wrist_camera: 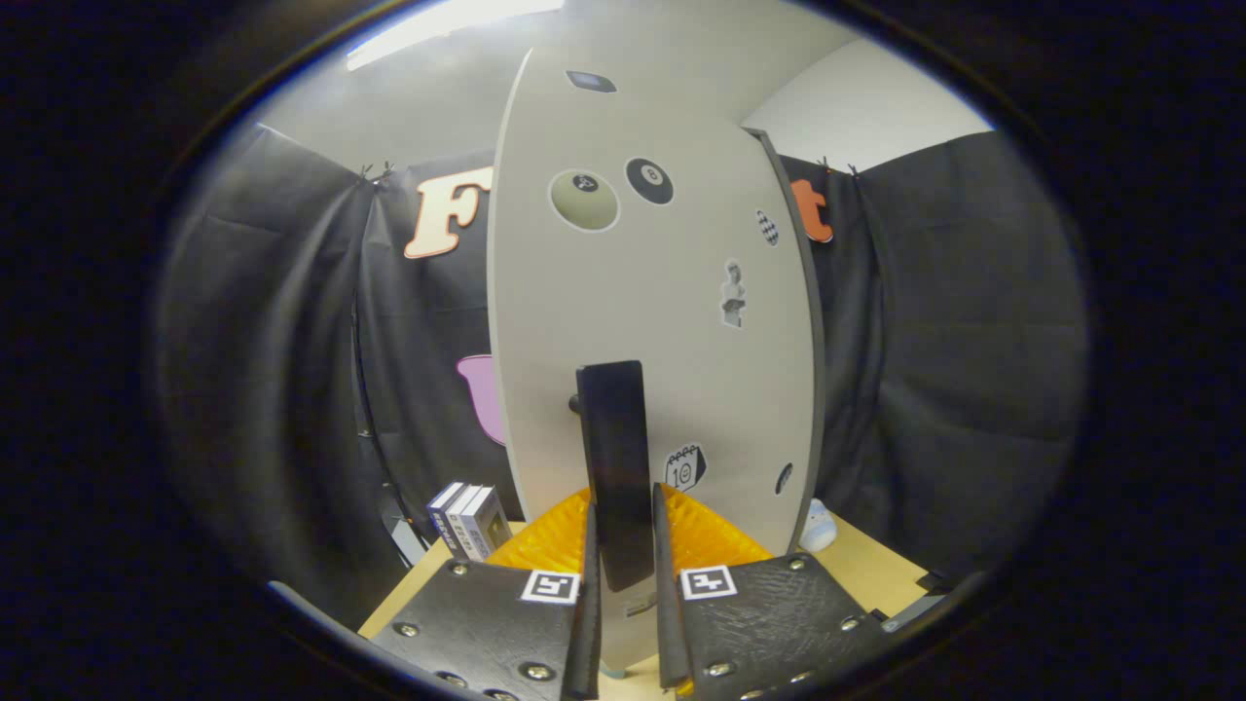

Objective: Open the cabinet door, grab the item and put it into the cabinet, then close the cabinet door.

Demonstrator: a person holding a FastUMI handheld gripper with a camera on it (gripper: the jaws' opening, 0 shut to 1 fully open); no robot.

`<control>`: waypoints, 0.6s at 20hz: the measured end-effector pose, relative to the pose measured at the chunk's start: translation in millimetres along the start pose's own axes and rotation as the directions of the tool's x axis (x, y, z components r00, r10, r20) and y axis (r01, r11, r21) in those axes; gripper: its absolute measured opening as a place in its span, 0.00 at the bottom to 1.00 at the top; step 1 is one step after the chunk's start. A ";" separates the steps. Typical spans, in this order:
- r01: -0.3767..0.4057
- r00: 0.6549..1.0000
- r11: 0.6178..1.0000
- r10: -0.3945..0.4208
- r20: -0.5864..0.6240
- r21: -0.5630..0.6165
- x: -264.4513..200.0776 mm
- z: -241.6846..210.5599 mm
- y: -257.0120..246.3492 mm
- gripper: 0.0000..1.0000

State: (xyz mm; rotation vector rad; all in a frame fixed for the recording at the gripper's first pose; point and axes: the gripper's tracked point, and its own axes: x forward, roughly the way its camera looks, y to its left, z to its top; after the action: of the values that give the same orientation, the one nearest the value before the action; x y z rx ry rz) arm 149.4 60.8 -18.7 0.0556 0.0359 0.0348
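A tall pale cabinet door [652, 292] with several stickers stands right in front of me. Its black bar handle [615, 467] runs upright down the door. My gripper [623, 545] is shut on that handle, one finger pressing each side of its lower part. The door's dark right edge [813, 331] shows, so the door seems swung a little, though I cannot tell how far. A small stack of boxes [469, 521], white with dark sides, stands on the wooden table [881, 560] left of the fingers. I see nothing of the cabinet's inside.
A small pale blue-white object [820, 526] sits on the table beside the door's lower right corner. Black cloth walls [954, 341] close in on both sides.
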 end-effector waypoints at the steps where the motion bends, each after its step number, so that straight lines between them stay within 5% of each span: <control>1: 0.010 1.000 1.000 -0.010 -0.001 -0.001 -3.3 0.4 -3.9 0.24; 12: 0.158 0.987 0.987 -0.158 -0.015 -0.012 -25.6 3.6 -50.3 0.23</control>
State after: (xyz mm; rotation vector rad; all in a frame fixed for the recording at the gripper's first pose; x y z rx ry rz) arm 125.6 9.5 -17.0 0.0419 0.0558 -0.1231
